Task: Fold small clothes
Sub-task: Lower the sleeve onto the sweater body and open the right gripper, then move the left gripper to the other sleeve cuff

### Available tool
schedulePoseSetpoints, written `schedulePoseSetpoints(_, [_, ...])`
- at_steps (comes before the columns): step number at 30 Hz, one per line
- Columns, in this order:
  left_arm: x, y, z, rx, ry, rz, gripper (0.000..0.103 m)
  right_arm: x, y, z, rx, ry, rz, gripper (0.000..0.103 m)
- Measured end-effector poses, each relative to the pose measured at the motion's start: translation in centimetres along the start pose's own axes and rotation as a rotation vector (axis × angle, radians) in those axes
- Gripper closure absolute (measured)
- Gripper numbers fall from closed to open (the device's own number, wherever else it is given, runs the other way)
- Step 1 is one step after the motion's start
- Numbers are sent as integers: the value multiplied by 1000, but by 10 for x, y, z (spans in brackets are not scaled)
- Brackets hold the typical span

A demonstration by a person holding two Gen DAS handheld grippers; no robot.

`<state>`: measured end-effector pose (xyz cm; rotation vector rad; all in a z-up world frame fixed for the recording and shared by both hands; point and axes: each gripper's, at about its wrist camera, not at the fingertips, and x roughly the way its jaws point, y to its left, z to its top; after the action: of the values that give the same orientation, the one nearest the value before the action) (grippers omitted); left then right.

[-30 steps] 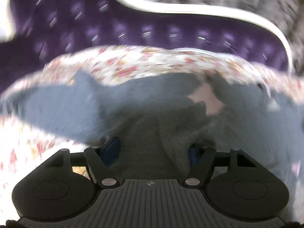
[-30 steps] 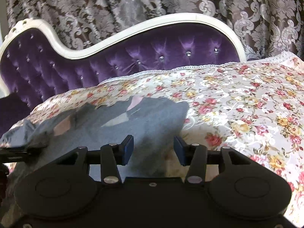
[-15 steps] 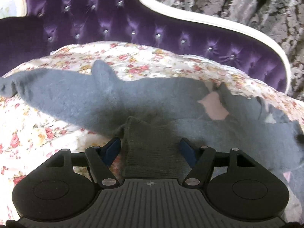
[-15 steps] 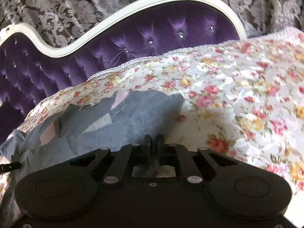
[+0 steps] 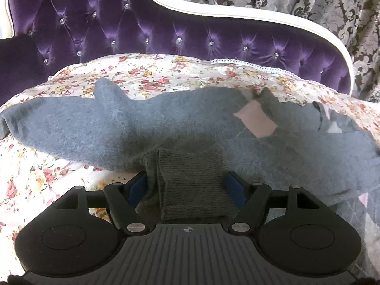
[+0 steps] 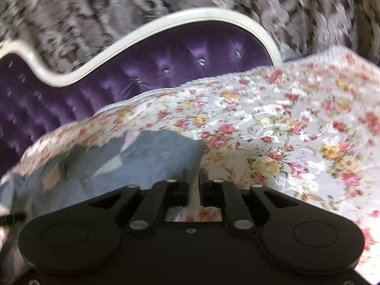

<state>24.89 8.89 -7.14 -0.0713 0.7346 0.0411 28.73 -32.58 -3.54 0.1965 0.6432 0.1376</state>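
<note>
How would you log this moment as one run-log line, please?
left claw: open around ribbed cuff | right claw: shut, load unclear | grey sweater: spread on floral cover

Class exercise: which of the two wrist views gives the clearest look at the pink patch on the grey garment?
The left wrist view: the pink patch is sharp and fully visible on the grey garment. The right wrist view is motion-blurred and shows only a small pinkish smear near the left edge.

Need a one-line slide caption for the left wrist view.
Left gripper open around grey sweater's ribbed hem on floral bedspread.
</note>
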Motion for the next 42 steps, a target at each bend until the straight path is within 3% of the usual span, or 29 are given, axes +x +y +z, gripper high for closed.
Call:
schedulePoseSetpoints(1, [1,0,0,-2,2,1,30,-6,7,-2,-32,0,-1,48])
schedulePoseSetpoints(2, [1,0,0,-1,4,2,29,-14,14,-9,-69,-1,1,45])
schedulePoseSetpoints(6, [3,-4,-1,13,5,16,24,-28,35,-32,-189,23,-22,45])
schedulePoseSetpoints(10, [5,-5,-1,14,8,21,19,-16,49,-41,-269,35,-63,45])
schedulePoseSetpoints(16, [5,-4,-1,14,11,18,18,6,45,-37,-222,4,-109,45])
schedulePoseSetpoints(18, [5,-3,-2,17,11,13,18,11,30,-36,-156,13,-179,45])
schedulePoseSetpoints(20, [4,-3,-2,19,8,11,17,8,10,-40,-57,22,-150,43])
schedulePoseSetpoints(26, [4,-3,-1,14,12,13,15,-13,13,-42,-101,15,-171,42])
schedulePoseSetpoints(29, [3,-2,-3,12,12,2,11,-30,20,-34,-83,-59,-165,38])
schedulePoseSetpoints(32, [2,-2,-5,14,16,7,4,-30,34,-22,-100,-102,-118,23])
schedulePoseSetpoints(35, [1,-2,-7,2,21,21,0,-11,48,-16,-129,-88,-92,19])
schedulePoseSetpoints(41, [-5,1,-13,15,13,8,0,40,51,-31,-152,58,-146,19])
schedulePoseSetpoints(42, [-6,2,-13,18,21,0,0,39,48,-33,-137,41,-142,18])
